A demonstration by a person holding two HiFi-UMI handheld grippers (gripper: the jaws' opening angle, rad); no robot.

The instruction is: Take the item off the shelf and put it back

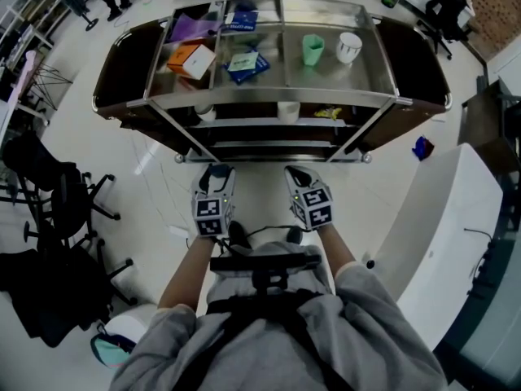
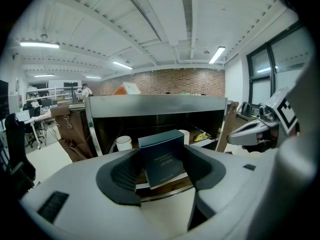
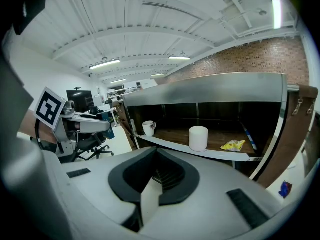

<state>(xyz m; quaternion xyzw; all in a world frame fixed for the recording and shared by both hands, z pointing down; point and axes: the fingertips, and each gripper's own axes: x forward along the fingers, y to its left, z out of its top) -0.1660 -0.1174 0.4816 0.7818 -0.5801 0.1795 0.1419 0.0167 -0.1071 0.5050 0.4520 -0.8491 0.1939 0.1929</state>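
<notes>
Box (image 2: 161, 156) of dark teal sat clamped between the jaws of the left gripper (image 1: 217, 171). Its long axis was upright, the top leaning slightly left, and its broad printed face was turned back toward that gripper's camera. It was a flat rectangular carton with sharp corners and a matt skin, and its print was too fine to read. It was held in the air in front of the cart (image 1: 269, 98), clear of the shelves.

The right gripper (image 3: 161, 176) had its ribbed dark pads drawn close together with nothing between them.

The cart had a shiny steel top tray and rounded dark brown side panels. On the top lay one green cup (image 1: 313, 50), one white mug (image 1: 348, 46), two blue packets (image 1: 246, 63), one orange-and-white box (image 1: 192, 59) and one purple item (image 1: 194, 28). On the wooden middle shelf the right gripper view showed one white handled mug (image 3: 148, 128), one plain white cylinder cup (image 3: 198, 138) and one crumpled yellow packet (image 3: 232, 145).
</notes>
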